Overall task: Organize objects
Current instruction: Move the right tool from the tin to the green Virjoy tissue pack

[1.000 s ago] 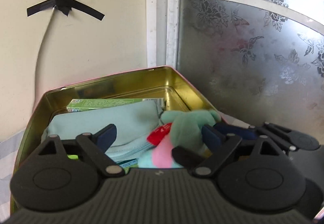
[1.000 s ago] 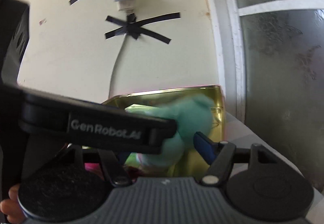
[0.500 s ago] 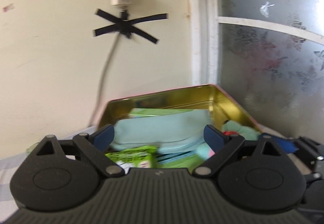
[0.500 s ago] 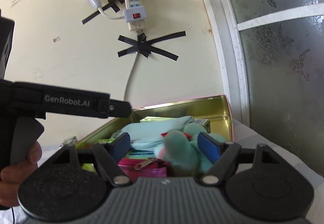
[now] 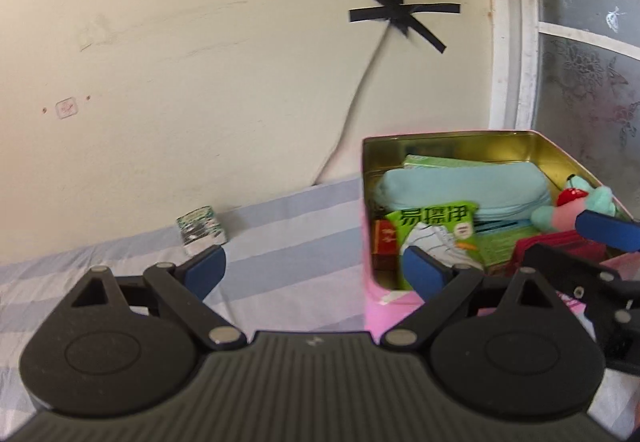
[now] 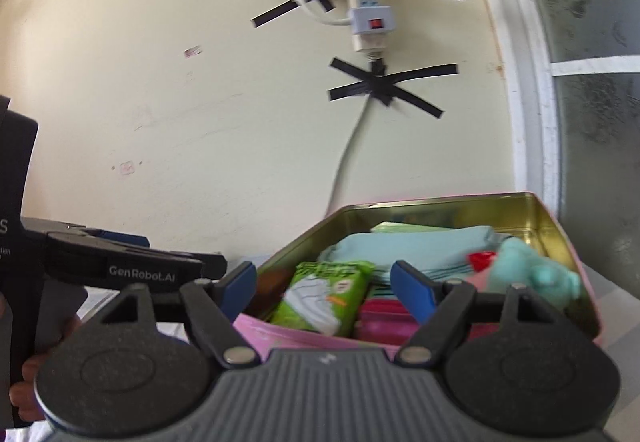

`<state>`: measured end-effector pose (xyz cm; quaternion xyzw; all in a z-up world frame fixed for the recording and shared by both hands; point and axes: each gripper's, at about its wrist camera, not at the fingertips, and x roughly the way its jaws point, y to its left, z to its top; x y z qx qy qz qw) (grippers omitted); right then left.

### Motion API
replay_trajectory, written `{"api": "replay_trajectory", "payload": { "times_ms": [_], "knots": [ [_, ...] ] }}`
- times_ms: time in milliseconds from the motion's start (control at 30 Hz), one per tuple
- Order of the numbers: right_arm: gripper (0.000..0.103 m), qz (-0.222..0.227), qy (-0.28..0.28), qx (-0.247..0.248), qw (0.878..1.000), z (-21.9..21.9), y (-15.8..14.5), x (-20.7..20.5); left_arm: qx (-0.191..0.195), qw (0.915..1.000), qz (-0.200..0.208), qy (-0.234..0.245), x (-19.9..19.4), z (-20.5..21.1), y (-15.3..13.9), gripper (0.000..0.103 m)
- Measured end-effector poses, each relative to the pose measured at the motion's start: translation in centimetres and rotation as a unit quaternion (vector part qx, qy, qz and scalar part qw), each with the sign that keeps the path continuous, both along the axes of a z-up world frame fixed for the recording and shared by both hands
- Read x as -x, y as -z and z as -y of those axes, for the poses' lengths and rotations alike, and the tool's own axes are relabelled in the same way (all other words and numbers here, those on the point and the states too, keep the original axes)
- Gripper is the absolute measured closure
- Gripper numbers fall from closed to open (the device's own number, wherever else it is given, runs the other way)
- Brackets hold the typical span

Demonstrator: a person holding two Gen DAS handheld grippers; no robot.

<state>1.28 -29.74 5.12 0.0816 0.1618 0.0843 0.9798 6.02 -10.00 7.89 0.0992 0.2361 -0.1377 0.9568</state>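
The tin box (image 5: 448, 140), pink outside and gold inside, sits on a blue-and-white striped cloth (image 5: 280, 234) against the cream wall. Inside the box, a light blue folded cloth (image 5: 460, 188) lies across the back, with a pale green carton (image 5: 432, 162) behind it against the rear wall. In front of the blue cloth, toward the box's left side, a green packet (image 5: 436, 230) printed with a white shoe stands tilted, and a red packet (image 5: 384, 238) is wedged between it and the left wall. A small plush toy (image 5: 576, 208) in mint and pink with a red bit near its head rests at the box's right side, and a magenta pouch (image 6: 384, 316) lies in front of it. Left of the box and well apart from it, a small patterned packet (image 5: 202, 230) stands on the striped cloth. The left gripper (image 5: 314, 270) is spread wide and holds nothing, its right fingertip over the box's front left corner. The right gripper (image 6: 324, 288) is also spread wide and empty, poised just in front of the box with the green packet showing between its fingertips. On the wall above the box, a power strip (image 6: 370, 22) hangs with its cable fixed by crossed black tape (image 6: 384, 86).
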Motion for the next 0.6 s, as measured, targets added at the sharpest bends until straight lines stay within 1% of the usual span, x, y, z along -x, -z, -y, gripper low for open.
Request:
{"api": "replay_trajectory", "payload": {
  "times_ms": [133,300,500,600],
  "knots": [
    [0.026,-0.011,-0.022,0.017,1.000,-3.1,0.2,-0.4,0.003,0.9995,-0.010,-0.030,-0.3,-3.4,1.4,0.006],
    [0.026,-0.026,-0.050,0.041,0.998,-6.8,0.8,-0.9,0.013,0.9973,-0.033,-0.065,-1.2,-7.3,3.3,0.006],
    [0.024,-0.037,-0.081,0.069,0.994,-10.7,1.2,-1.6,0.024,0.9939,-0.047,-0.097,-2.5,-10.4,4.7,0.006],
    [0.024,-0.047,-0.096,0.073,0.992,-12.2,1.4,-2.5,0.033,0.9915,-0.053,-0.114,-3.3,-11.7,5.5,0.006]
  ]
}}
